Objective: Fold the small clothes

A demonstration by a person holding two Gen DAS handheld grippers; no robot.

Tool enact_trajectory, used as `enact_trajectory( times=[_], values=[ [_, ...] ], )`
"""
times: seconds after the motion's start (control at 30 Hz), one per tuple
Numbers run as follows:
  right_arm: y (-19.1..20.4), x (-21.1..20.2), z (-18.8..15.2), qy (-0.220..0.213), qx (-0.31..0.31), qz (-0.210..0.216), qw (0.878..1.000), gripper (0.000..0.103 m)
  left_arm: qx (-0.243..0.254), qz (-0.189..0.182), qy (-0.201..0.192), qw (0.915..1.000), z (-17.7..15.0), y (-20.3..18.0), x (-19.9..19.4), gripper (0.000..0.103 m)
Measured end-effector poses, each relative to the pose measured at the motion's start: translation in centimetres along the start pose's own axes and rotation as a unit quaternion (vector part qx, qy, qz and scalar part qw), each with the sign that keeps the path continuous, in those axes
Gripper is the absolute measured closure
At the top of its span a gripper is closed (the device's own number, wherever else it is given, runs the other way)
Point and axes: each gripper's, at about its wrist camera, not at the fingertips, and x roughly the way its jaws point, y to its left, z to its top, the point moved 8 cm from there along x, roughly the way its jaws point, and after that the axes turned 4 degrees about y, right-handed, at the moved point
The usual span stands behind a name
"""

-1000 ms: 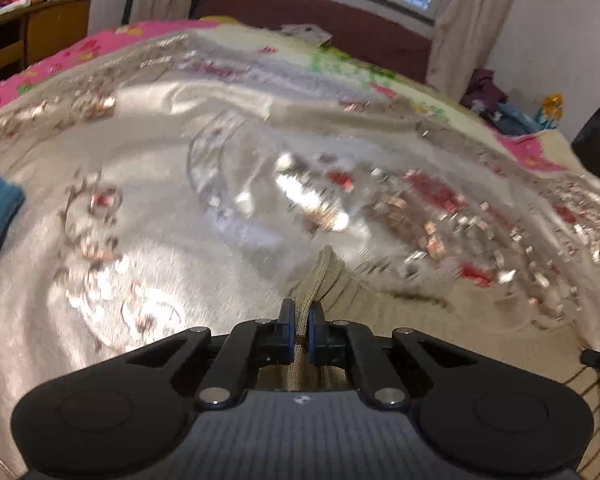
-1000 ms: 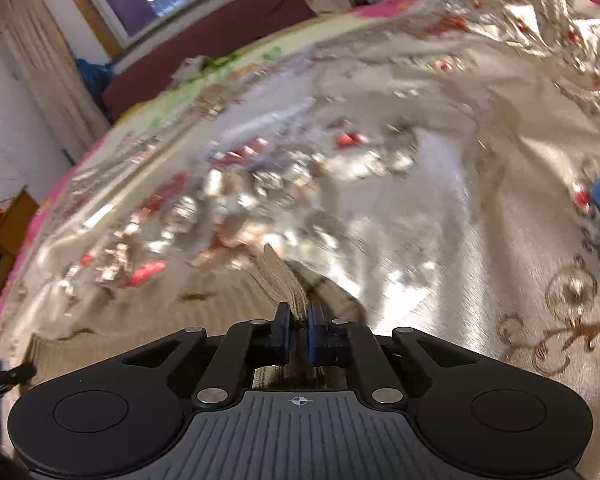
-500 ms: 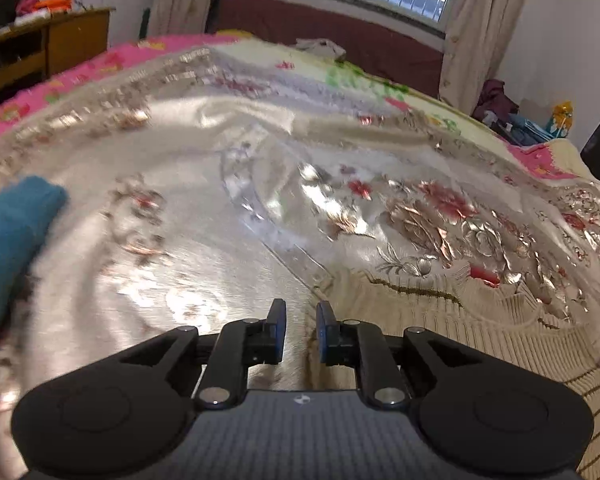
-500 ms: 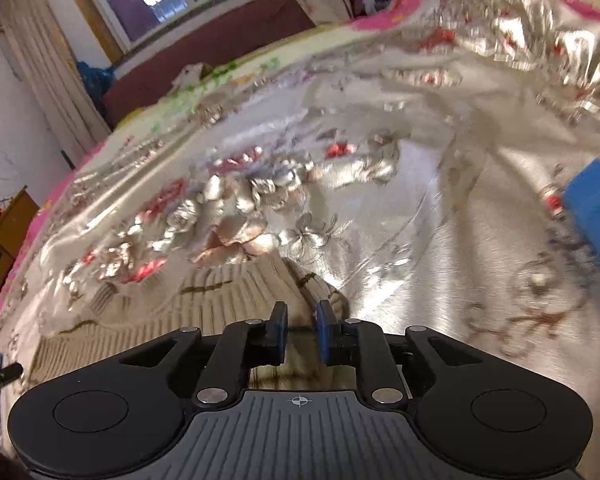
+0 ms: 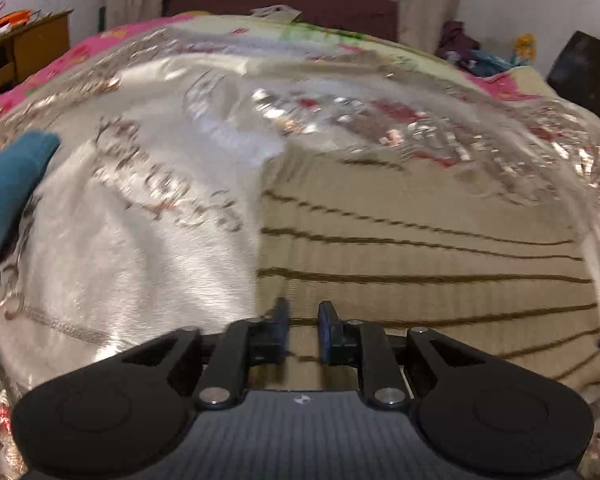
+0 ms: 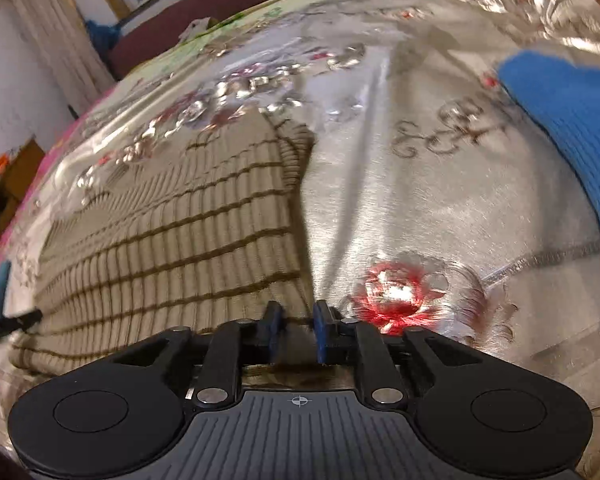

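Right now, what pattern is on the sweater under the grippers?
Beige ribbed knit sweater with thin dark brown stripes; clearest in the right wrist view.

A big bed (image 5: 148,280) holds it all. A shiny silver cover (image 6: 400,208) with red flowers and curly lines is spread over it. A tan sweater (image 5: 420,248) with thin brown stripes lies flat on the cover. A teal cloth (image 5: 8,184) lies near the left side, and a blue cloth (image 6: 572,120) lies to the right, apart from the sweater.
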Motion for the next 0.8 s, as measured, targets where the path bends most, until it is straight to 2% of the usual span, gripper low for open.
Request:
enact_trajectory(
  times=[0.1,0.2,0.27,0.4,0.57,0.67,0.8],
  values=[
    [-0.4,-0.7,0.5,-0.011,-0.012,-0.025,1.0,0.088,-0.019,0.005,0.0,0.9998,0.5,0.9,-0.3,0.081],
    [-0.5,-1.4,0.5,-0.01,0.001,-0.017,1.0,0.079,-0.031,0.009,-0.005,0.9995,0.6,1.3,-1.2,0.081],
    [-0.1,-2.4,0.3,-0.021,-0.003,-0.013,1.0,0.078,-0.042,0.016,-0.011,0.9989,0.2,1.6,-2.3,0.081],
    [0.5,-3.7,-0.4,-0.031,-0.001,0.005,0.999,0.078,-0.072,-0.01,-0.017,0.9972,-1.4,2.2,-4.7,0.08],
    [0.5,-3.4,-1.6,-0.016,0.013,0.013,1.0,0.078,-0.075,-0.027,-0.003,0.9968,-4.0,2.1,-5.3,0.08],
    [0.2,-3.3,-2.1,-0.011,0.033,0.016,0.999,0.078,-0.098,-0.043,-0.004,0.9942,-4.3,2.3,-5.1,0.08],
    [0.4,-3.7,-2.1,-0.016,0.032,0.022,0.999,0.078,-0.096,-0.049,-0.014,0.9941,-4.1,2.1,-5.7,0.08]
  ],
)
